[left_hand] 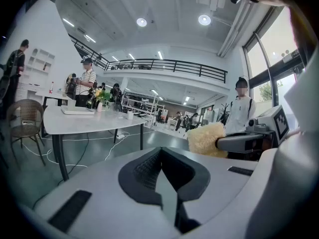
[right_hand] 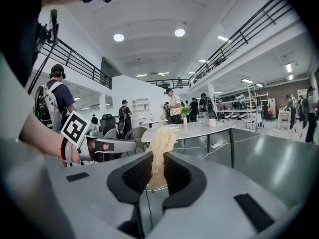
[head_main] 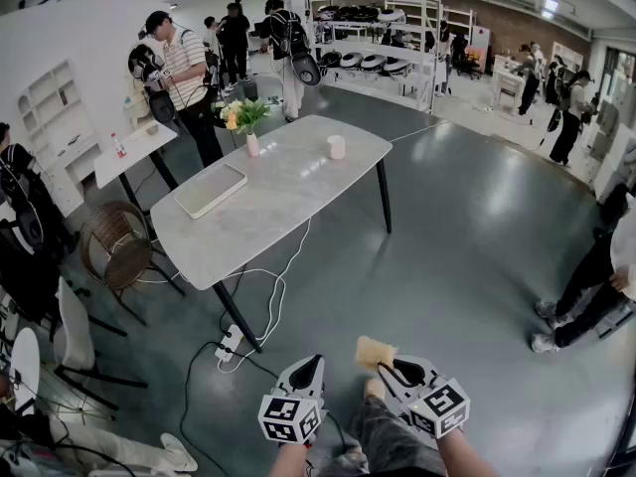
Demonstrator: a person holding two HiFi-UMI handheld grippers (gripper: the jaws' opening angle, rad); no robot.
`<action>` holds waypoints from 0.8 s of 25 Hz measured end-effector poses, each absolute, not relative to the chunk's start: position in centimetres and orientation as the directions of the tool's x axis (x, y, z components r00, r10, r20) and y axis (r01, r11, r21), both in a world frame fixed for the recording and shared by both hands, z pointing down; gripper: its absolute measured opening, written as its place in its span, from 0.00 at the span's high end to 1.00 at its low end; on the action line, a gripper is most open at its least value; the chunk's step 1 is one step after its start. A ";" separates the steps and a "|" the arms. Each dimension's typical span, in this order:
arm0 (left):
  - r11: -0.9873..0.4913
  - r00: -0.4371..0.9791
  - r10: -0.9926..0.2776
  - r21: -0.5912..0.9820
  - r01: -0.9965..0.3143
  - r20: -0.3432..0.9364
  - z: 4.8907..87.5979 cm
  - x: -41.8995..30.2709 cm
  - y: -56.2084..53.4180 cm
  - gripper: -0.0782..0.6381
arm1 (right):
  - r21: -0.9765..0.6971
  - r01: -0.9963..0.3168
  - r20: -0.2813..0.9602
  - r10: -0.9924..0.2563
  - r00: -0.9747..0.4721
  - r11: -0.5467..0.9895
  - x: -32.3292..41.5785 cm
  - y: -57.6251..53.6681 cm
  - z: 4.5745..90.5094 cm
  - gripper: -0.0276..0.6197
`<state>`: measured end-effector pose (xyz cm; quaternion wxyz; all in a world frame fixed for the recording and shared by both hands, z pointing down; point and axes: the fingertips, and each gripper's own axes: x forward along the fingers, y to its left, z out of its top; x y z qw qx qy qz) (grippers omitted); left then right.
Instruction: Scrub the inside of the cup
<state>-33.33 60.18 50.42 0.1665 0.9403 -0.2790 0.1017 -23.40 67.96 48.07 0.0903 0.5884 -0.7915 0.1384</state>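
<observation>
From the head view, both claws hang low over the grey floor [head_main: 467, 256], well apart from the desk [head_main: 288, 202]. The left claw [head_main: 306, 372] is closed and empty. The right claw [head_main: 391, 368] grips a fluffy yellow sponge [head_main: 376, 351], which sticks out past its tips. The white cup [head_main: 336, 147] stands upright on the far part of the desk, alone, with a vase of flowers [head_main: 248, 132] to its left and a flat tray [head_main: 210, 189] nearer the front edge. A wicker chair [head_main: 114, 246] sits beside the desk, and people stand around the hall.

In the left gripper view the jaws meet with nothing between them. The sponge [left_hand: 205, 139] shows at the right, held by the other claw – the cup [left_hand: 130, 115] is small and far off on the desk.

In the right gripper view the jaws press on the sponge [right_hand: 160, 143] from both sides – it rises between them. The cup [right_hand: 212, 122] stands far away on the desk, right of the vase.
</observation>
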 end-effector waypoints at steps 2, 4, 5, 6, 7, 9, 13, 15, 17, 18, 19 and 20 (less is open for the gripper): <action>-0.788 0.822 -0.491 0.255 -0.560 0.287 50.6 -32.4 58.8 0.87 | -0.115 -0.956 0.307 -0.906 -0.291 0.268 -22.5 66.5 48.1 0.86; -0.788 0.822 -0.491 0.254 -0.560 0.289 50.6 -31.4 57.4 0.87 | -0.119 -0.955 0.307 -0.905 -0.296 0.272 -21.5 65.1 48.3 0.86; -0.789 0.822 -0.491 0.253 -0.560 0.290 50.5 -30.9 56.7 0.87 | -0.120 -0.955 0.306 -0.904 -0.297 0.273 -21.0 64.3 48.3 0.86; -0.789 0.822 -0.490 0.252 -0.560 0.290 50.5 -30.3 55.9 0.87 | -0.120 -0.955 0.306 -0.905 -0.297 0.272 -20.5 63.5 48.3 0.86; -0.790 0.822 -0.489 0.252 -0.559 0.292 50.5 -29.7 55.1 0.87 | -0.121 -0.955 0.307 -0.904 -0.297 0.272 -19.9 62.6 48.4 0.86; -0.790 0.822 -0.486 0.252 -0.558 0.298 50.5 -28.5 53.6 0.87 | -0.122 -0.954 0.315 -0.900 -0.300 0.275 -18.9 60.9 48.6 0.86; -0.789 0.820 -0.482 0.255 -0.559 0.308 50.5 -26.3 50.9 0.87 | -0.112 -0.949 0.327 -0.891 -0.315 0.294 -17.2 57.7 48.5 0.86; -0.787 0.821 -0.481 0.260 -0.559 0.309 50.6 -25.0 49.5 0.87 | -0.109 -0.948 0.331 -0.888 -0.319 0.299 -16.0 56.0 48.5 0.86; -0.787 0.820 -0.478 0.261 -0.559 0.314 50.8 -23.9 48.1 0.87 | -0.114 -0.945 0.334 -0.884 -0.326 0.306 -15.1 54.3 48.6 0.86; -0.785 0.818 -0.479 0.261 -0.561 0.318 50.9 -23.5 47.4 0.87 | -0.116 -0.943 0.331 -0.883 -0.332 0.311 -14.8 53.4 48.6 0.86; -0.783 0.816 -0.480 0.264 -0.564 0.322 51.1 -23.1 46.6 0.87 | -0.117 -0.941 0.329 -0.882 -0.338 0.316 -14.5 52.6 48.8 0.86; -0.780 0.815 -0.480 0.266 -0.566 0.325 51.2 -22.7 45.8 0.87 | -0.120 -0.940 0.332 -0.880 -0.340 0.318 -14.1 51.9 49.0 0.86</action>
